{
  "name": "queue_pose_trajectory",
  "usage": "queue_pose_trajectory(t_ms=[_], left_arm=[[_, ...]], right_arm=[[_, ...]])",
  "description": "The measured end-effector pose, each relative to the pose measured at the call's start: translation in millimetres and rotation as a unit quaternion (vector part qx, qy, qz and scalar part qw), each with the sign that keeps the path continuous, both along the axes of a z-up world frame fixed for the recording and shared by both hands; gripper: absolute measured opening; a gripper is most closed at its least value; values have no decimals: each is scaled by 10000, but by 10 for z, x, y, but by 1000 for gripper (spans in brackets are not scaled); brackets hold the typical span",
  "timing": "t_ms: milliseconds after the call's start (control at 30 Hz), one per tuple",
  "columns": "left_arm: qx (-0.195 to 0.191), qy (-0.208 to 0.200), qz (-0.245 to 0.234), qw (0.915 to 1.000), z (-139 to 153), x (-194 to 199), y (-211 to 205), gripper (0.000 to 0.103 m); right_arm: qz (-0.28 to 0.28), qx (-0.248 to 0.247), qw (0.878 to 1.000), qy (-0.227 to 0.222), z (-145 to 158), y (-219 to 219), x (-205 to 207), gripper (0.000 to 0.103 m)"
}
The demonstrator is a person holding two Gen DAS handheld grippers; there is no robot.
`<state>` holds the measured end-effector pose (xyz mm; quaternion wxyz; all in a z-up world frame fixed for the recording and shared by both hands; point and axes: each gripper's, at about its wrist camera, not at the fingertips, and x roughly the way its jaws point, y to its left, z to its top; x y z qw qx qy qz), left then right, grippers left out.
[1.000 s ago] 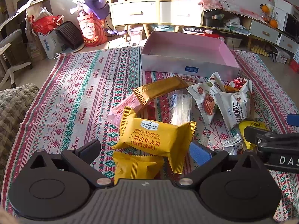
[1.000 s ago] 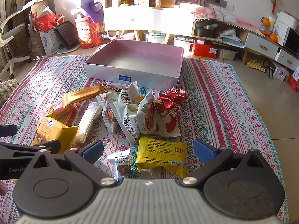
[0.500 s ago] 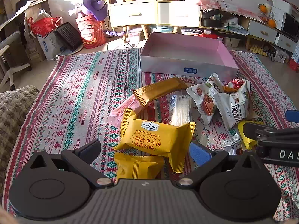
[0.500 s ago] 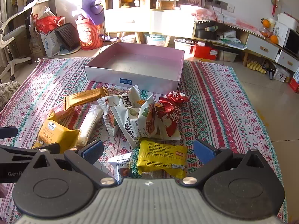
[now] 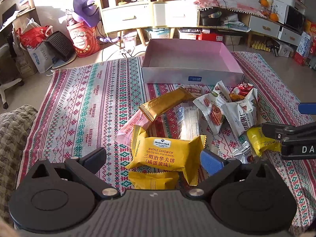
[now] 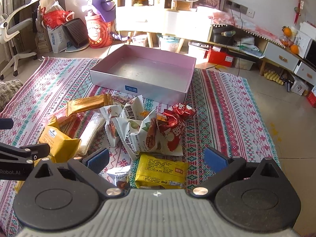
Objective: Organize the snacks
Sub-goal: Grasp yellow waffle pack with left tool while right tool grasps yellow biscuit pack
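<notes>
A pile of snack packets lies on the patterned cloth in front of an open pink box, which holds nothing. My left gripper is open, its jaws on either side of a yellow waffle sandwich packet, above a second yellow packet. My right gripper is open over a yellow packet and a small silver truffle packet. White pecan packets, a red packet, a gold bar and a clear packet lie between.
The pink box also shows in the right wrist view. The cloth's right edge meets bare floor. A grey blanket lies at the left. Shelves, bags and a chair stand beyond the cloth.
Both grippers have risen and pulled back slightly, so the box and snacks sit a little lower in view. Nothing was grasped or moved.
</notes>
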<state>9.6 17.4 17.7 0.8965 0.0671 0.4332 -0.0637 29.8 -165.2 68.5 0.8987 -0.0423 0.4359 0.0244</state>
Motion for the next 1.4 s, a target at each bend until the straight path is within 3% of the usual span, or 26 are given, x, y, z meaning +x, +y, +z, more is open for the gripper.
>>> queue_pose_trajectory(t_ms=[200, 367, 567, 700, 967, 1267, 1400], left_arm=[[-187, 465, -401, 9979, -27, 44, 38, 103], [-460, 905, -400, 9940, -126, 109, 172, 103], [-845, 1459, -379, 9849, -321, 101, 293, 100], [-824, 1713, -450, 9807, -433, 85, 268, 94], [-643, 1975, -464, 9771, -558, 64, 235, 84], [-381, 1834, -570, 9806, -598, -64, 99, 76], [-353, 1746, -547, 9825, -569, -74, 129, 61]], right_arm=[[41, 368, 9990, 252, 9, -144, 60, 103], [133, 573, 9967, 564, -35, -213, 105, 100], [73, 828, 9903, 1110, -206, -341, 272, 91], [-7, 1037, 9852, 1368, -312, -361, 341, 89], [-131, 1018, 9812, 1633, -491, -328, 412, 89], [-288, 951, 9788, 1790, -653, -301, 470, 80], [-303, 828, 9806, 1749, -660, -288, 453, 73]])
